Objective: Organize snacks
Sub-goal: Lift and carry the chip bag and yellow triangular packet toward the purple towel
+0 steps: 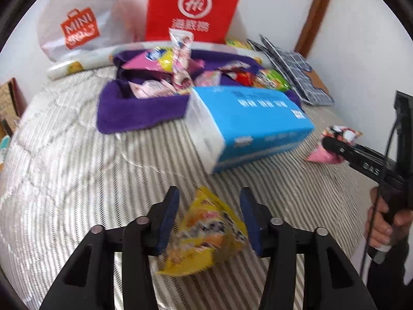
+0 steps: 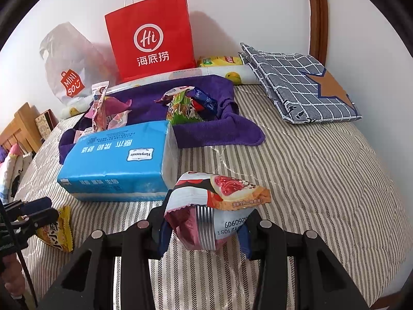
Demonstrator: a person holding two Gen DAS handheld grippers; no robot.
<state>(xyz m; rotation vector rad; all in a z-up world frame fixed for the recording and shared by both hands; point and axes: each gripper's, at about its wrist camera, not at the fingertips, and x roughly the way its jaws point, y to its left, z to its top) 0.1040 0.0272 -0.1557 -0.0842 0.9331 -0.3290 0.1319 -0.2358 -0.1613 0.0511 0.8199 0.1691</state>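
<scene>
A bed (image 2: 322, 160) with a striped cover fills the room, and a white wall stands behind it.

The left gripper (image 1: 209, 214) hangs over the near part of the bed. A yellow snack packet (image 1: 206, 235) sits between its jaws. The jaws stand partly open, with a gap on each side of the packet, so they do not press on it. The picture is blurry there.

The right gripper (image 2: 204, 235) has its jaws closed tight on a pink and white snack packet (image 2: 214, 206) with a fruit bar drawn on it. It holds the packet up above the bed, off to the right of the yellow one.

Just past both grippers lies a blue pack of tissues (image 2: 116, 160) on the bed. Behind it, touching it, is a purple towel (image 1: 136, 113) folded up at the edges, with lots of snack packets (image 1: 180, 59) piled inside.

Against the wall stand a red paper bag (image 2: 152, 36) and a white plastic bag (image 1: 77, 20). A grey checked cloth (image 2: 296, 82) lies folded on the far right of the bed.
</scene>
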